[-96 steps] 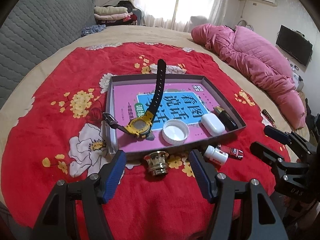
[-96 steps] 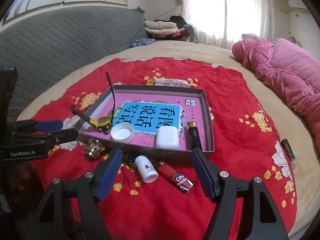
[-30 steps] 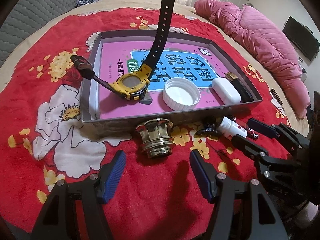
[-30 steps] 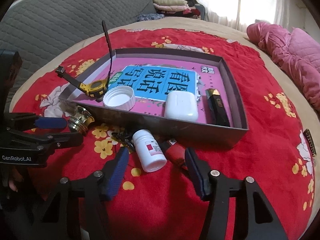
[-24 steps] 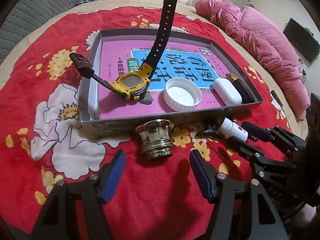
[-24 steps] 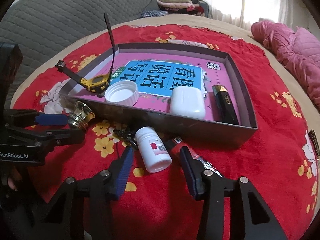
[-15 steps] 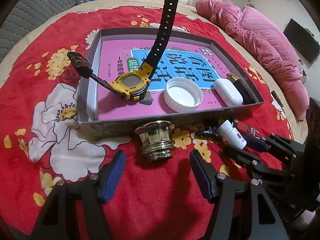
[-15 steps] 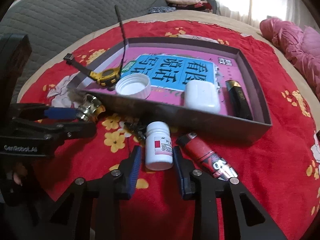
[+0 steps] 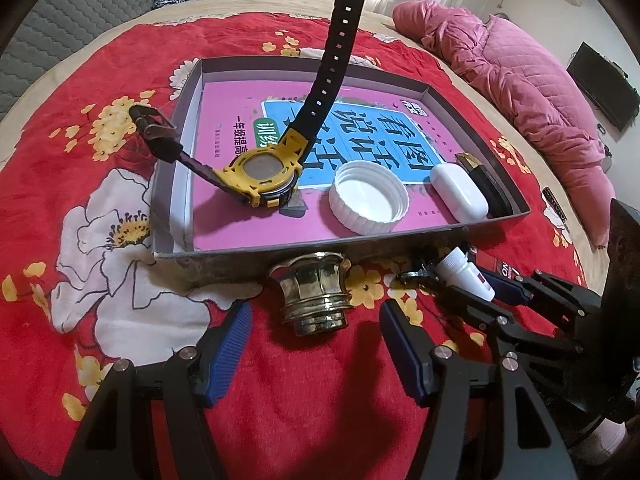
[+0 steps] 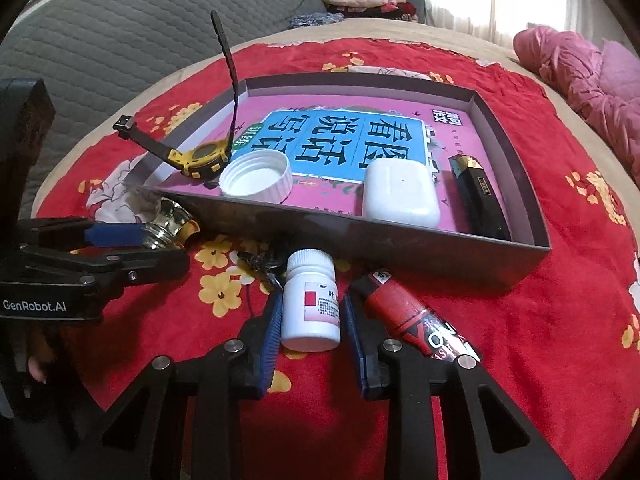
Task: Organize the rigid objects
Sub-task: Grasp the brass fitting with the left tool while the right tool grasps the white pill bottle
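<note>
My right gripper (image 10: 311, 314) is shut on a small white pill bottle (image 10: 310, 276) that lies on the red floral blanket, just in front of the grey box (image 10: 400, 236). Both blue pads press the bottle's sides. In the left wrist view the bottle (image 9: 456, 266) shows between the right gripper's fingers (image 9: 506, 286). My left gripper (image 9: 314, 316) is open, with a brass fitting (image 9: 314, 288) upright on the blanket just ahead of its fingertips, untouched. Inside the box lie a yellow watch (image 9: 264, 172), a white cap (image 9: 368, 204), a white earbud case (image 9: 458, 194) and a black lighter (image 9: 486, 186).
A red lighter (image 10: 404, 312) lies right beside the bottle, close to the right finger. A small dark metal clip (image 10: 260, 260) sits left of the bottle. A pink quilt (image 9: 520, 80) is heaped at the far right and a grey headboard (image 10: 120, 40) at the left.
My right gripper moved in over the white bottle and its jaws closed from wide apart onto the bottle's sides. The left gripper and the brass fitting stayed put.
</note>
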{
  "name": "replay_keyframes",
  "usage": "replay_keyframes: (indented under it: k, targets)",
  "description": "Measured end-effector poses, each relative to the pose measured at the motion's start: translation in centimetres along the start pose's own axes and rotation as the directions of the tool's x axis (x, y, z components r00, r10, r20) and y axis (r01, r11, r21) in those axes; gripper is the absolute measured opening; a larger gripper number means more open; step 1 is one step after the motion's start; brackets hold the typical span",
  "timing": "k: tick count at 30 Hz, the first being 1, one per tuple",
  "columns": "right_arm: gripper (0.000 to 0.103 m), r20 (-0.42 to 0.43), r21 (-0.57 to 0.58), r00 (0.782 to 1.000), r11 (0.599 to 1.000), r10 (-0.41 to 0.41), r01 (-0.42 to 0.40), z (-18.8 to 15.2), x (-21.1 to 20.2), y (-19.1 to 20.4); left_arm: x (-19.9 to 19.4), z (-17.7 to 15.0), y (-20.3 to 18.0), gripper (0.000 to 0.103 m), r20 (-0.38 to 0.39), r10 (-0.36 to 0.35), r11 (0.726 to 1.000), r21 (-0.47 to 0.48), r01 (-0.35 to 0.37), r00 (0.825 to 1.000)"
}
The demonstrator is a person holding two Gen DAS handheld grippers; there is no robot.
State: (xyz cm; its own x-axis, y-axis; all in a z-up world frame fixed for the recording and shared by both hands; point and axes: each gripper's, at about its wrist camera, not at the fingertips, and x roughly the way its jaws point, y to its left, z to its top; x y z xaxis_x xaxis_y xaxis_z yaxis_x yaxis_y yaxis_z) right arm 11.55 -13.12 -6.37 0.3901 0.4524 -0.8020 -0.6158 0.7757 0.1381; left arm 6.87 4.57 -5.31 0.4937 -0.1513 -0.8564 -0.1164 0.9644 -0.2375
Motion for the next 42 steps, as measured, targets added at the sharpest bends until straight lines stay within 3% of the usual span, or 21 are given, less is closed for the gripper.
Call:
replay_keyframes:
  k: [11,19,42]
  targets:
    - [0.028,0.002,0.025,1.0,1.0,0.012,-0.012,0.1,0.4,-0.4,0.3,0.2,-0.3,0.065,0.015,0.008,1.0,0.019,-0.008,1.0]
    - [0.028,0.007,0.042,1.0,0.999,0.023,-0.023,0.0,0.3,-0.6,1.0,0.7,0.0,0.043,0.019,0.01,1.0,0.01,-0.01,1.0]
    - [0.028,0.025,0.089,0.999,0.995,0.045,-0.047,-0.5,-1.1,-1.0,0.4,0.3,-0.6,0.037,0.029,-0.052,0.998,0.027,0.051,0.998]
